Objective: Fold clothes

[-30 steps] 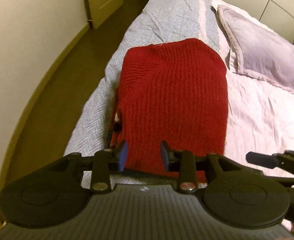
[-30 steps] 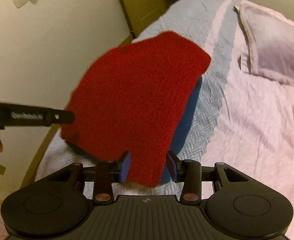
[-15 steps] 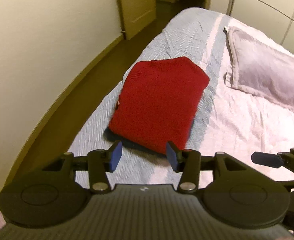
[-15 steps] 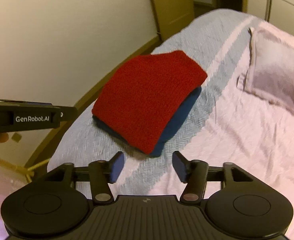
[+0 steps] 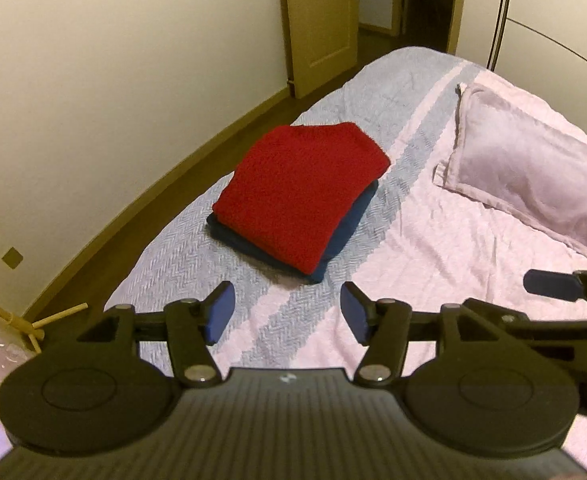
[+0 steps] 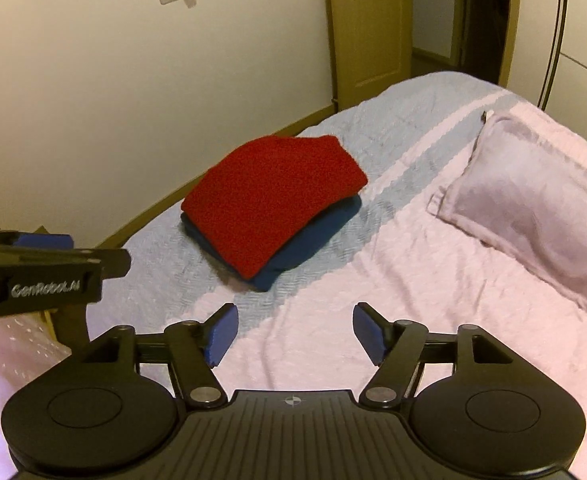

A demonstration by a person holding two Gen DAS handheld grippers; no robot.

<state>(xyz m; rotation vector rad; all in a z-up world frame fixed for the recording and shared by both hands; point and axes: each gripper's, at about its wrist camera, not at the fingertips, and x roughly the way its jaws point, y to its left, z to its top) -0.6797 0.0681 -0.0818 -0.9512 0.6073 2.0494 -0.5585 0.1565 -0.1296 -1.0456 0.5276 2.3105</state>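
Note:
A folded red knit sweater lies on top of a folded dark blue garment near the left side of the bed. My left gripper hangs open well short of the stack, nothing between its blue pads. My right gripper is open too, above the pink cover and apart from the clothes. Each gripper shows at the edge of the other's view: the right one's fingers and the left one's body.
The bed has a pink and grey-blue striped cover, with a lilac pillow at the right. A cream wall, wood floor strip and a door lie to the left. A wooden stand sits by the bed's near corner.
Both grippers have pulled back and up from the red sweater and their jaws have spread wider. The sweater now rests on the blue garment, untouched.

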